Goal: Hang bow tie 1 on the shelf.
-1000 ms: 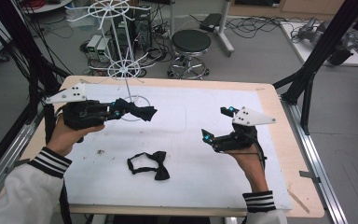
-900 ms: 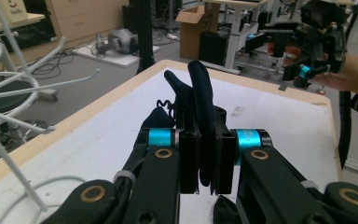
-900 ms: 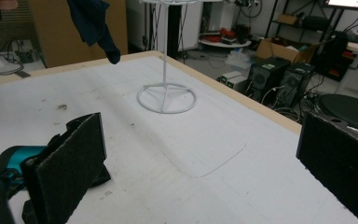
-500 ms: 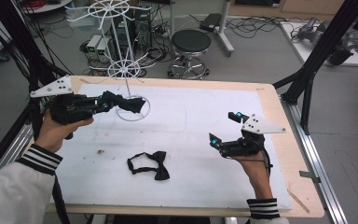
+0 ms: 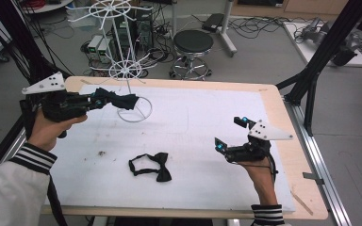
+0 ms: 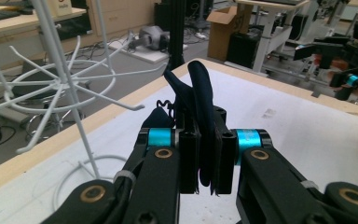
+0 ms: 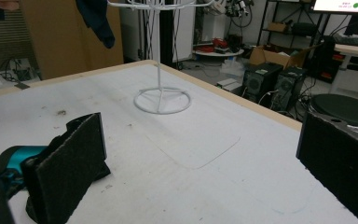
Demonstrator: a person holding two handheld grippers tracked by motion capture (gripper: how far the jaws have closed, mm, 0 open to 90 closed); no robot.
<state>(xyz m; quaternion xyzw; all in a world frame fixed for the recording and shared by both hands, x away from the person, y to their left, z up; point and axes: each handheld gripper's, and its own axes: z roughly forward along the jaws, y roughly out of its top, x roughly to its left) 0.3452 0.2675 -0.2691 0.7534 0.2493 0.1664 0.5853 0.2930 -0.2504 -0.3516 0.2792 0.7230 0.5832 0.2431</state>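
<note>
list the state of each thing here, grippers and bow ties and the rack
left gripper: shut on a dark bow tie, held up off the table beside the rack
held bow tie: clamped, hanging out past the jaws
right gripper: open, nothing between its jaws
second bow tie: lying loose on the white mat, strap spread out
white wire rack: upright, its prongs bare

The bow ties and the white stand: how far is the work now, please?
Done: I see no bow tie hanging on the white wire stand yet. In hand: the left gripper is shut on a dark bow tie, held up beside the stand's arms. Left: a second bow tie lies on the white mat, and the right gripper is open and empty.
</note>
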